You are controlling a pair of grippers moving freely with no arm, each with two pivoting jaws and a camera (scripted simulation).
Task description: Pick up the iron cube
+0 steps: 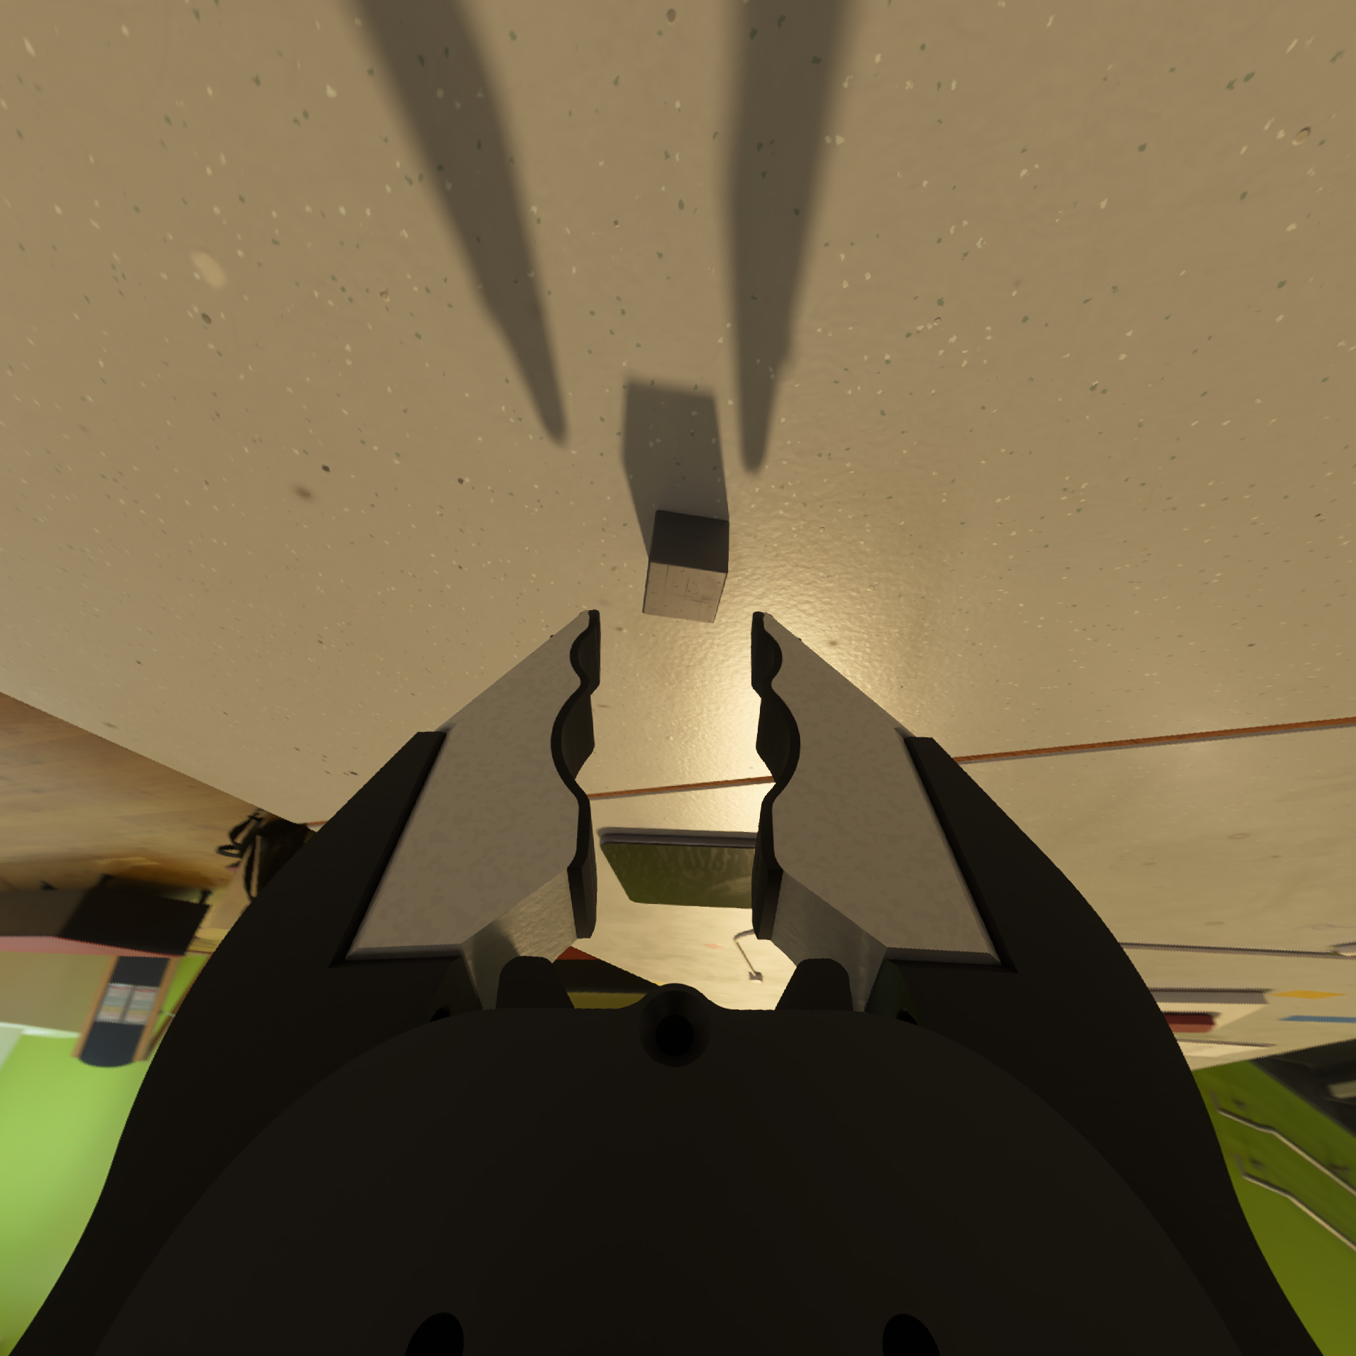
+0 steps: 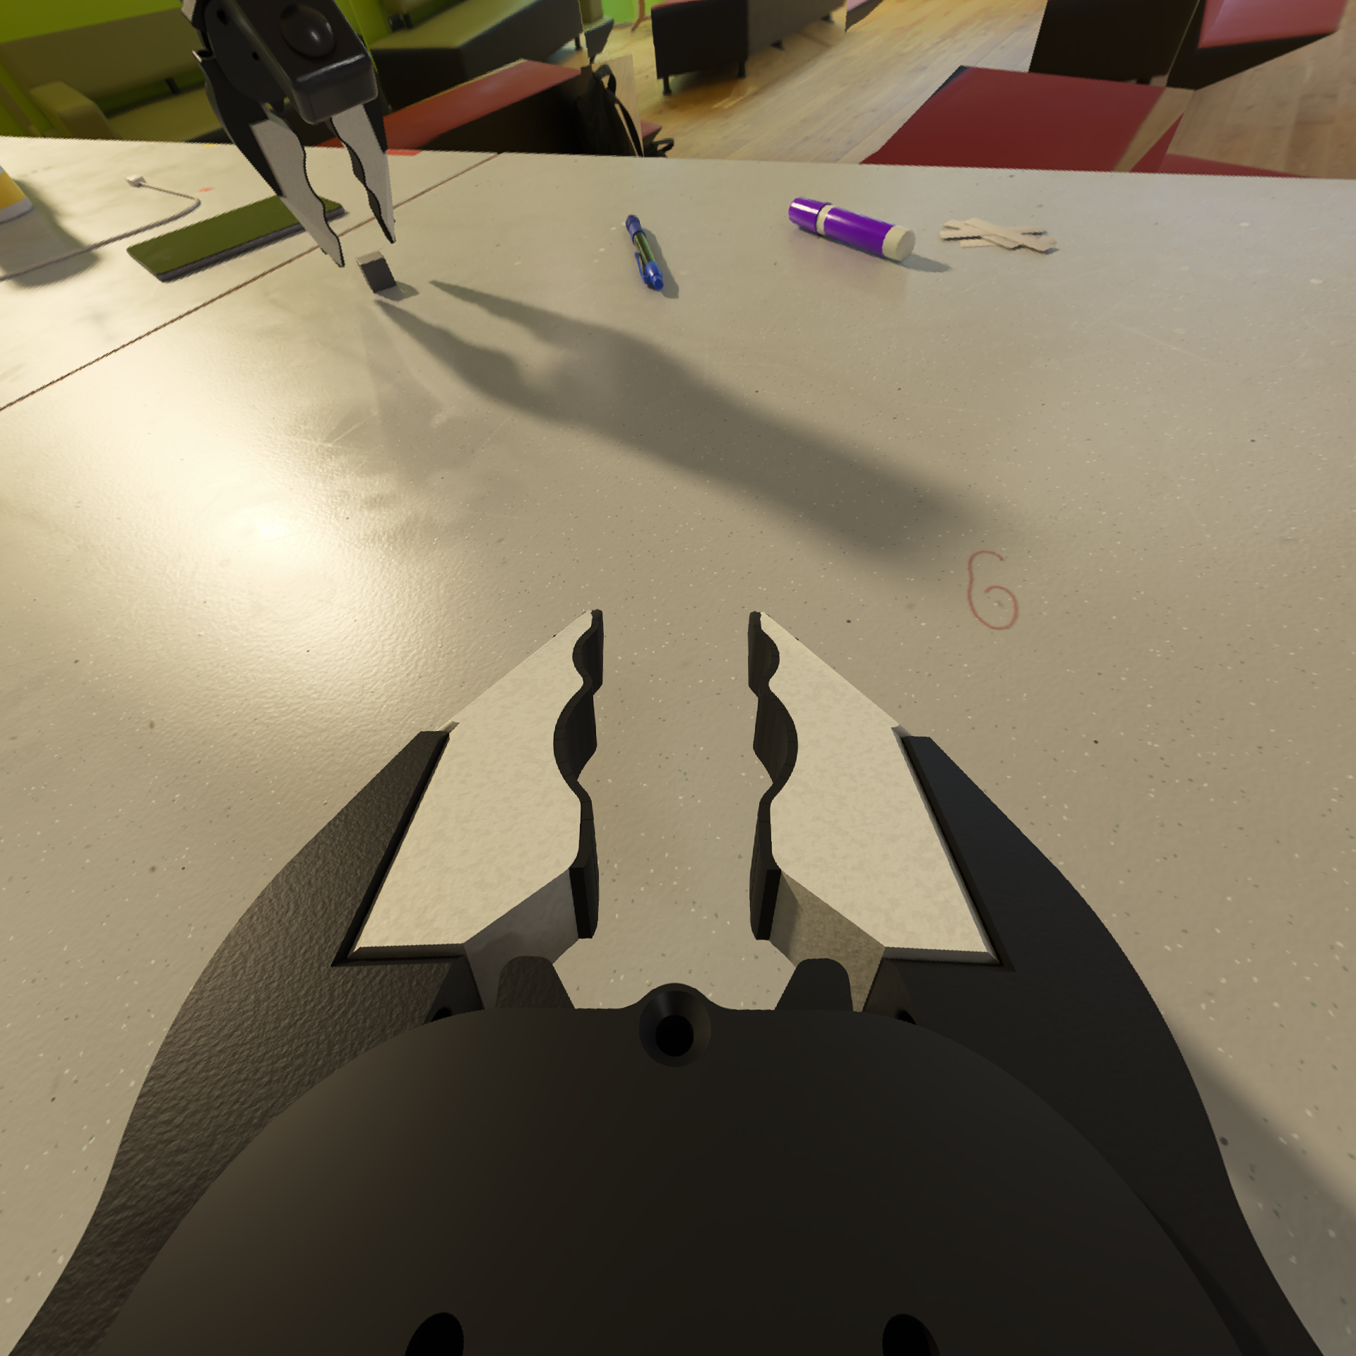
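Note:
The iron cube is small, dark grey and rests on the speckled beige table. In the left wrist view it lies just beyond the fingertips, centred on the gap. My left gripper is open and empty, tips close above the cube. In the right wrist view the cube sits at the far left with the left gripper over it, tips on either side and slightly above. My right gripper is open and empty, low over bare table, far from the cube.
A green flat pad and a cable lie behind the cube. A blue pen, a purple glue stick and cardboard scraps lie at the far right. A red pen mark is on the table.

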